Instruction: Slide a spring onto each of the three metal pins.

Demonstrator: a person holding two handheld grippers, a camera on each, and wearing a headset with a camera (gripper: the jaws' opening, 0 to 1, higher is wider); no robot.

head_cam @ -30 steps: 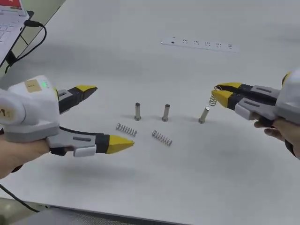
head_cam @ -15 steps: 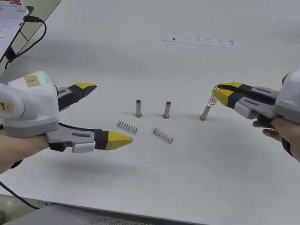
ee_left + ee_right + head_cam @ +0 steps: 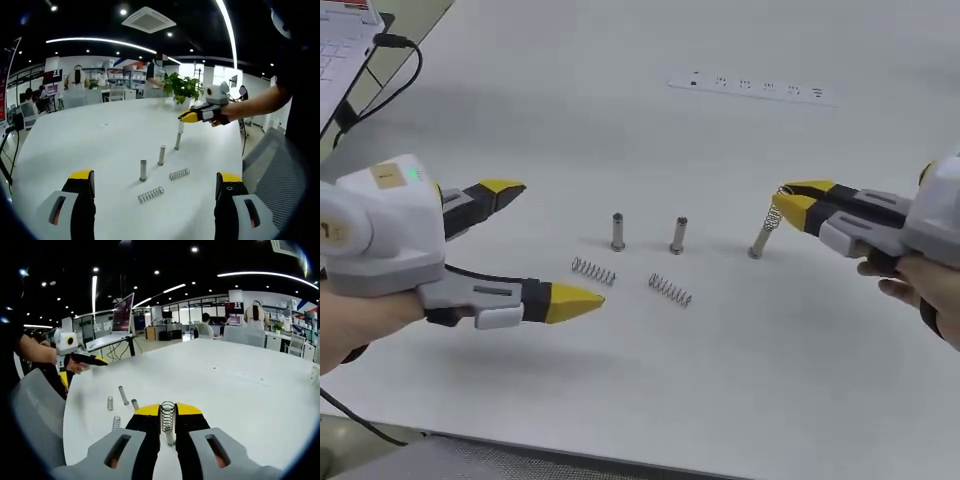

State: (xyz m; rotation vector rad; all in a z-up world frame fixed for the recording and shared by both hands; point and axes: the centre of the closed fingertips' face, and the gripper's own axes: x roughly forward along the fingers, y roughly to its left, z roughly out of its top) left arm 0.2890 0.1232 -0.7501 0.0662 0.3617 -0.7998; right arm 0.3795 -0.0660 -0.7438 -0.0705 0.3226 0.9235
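Note:
Three metal pins stand in a row: left pin (image 3: 618,231), middle pin (image 3: 679,235), and a right pin (image 3: 760,240) that leans. My right gripper (image 3: 788,200) is shut on a spring (image 3: 775,214), whose lower end meets the leaning pin's top. From the right gripper's own camera, the held spring (image 3: 168,417) stands upright between its yellow tips (image 3: 168,409). Two loose springs (image 3: 592,270) (image 3: 669,289) lie in front of the left and middle pins. To their left my left gripper (image 3: 545,245) hovers wide open, holding nothing (image 3: 154,176).
A white power strip (image 3: 750,90) lies at the back of the white table (image 3: 720,380). A laptop (image 3: 340,30) and a black cable (image 3: 405,70) sit at the far left. The table's front edge runs along the bottom of the head view.
The head view has shifted slightly. My right gripper stays shut on the spring at the leaning pin, and my left gripper stays open in place.

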